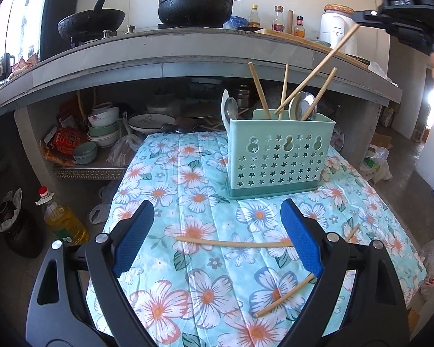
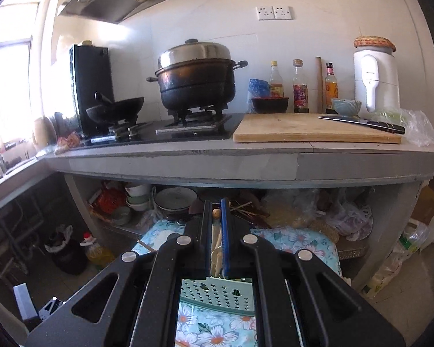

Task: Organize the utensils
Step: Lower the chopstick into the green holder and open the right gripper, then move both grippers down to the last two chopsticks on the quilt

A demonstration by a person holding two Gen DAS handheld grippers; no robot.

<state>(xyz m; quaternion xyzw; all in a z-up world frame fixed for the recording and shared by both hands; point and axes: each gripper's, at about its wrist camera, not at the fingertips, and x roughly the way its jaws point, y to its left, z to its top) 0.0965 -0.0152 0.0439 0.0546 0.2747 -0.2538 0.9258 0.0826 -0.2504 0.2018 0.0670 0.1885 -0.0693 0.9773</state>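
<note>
Floral cloth (image 1: 165, 190) nearest: two chopsticks (image 1: 234, 243) left under your wide-open left gripper (image 1: 217, 240). Beyond, caddy (image 1: 277, 156) holds spoons + sticks; your right gripper (image 2: 216, 228), clamped on one chopstick (image 1: 318, 69), lowers it in.

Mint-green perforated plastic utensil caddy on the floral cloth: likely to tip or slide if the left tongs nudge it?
The mint-green perforated plastic utensil caddy looks thin-walled, so probably light. Tall wooden chopsticks and metal spoons lean out above its rim, so a high push may tip it. The quilted floral cloth under it likely bunches rather than letting it slide.
</note>
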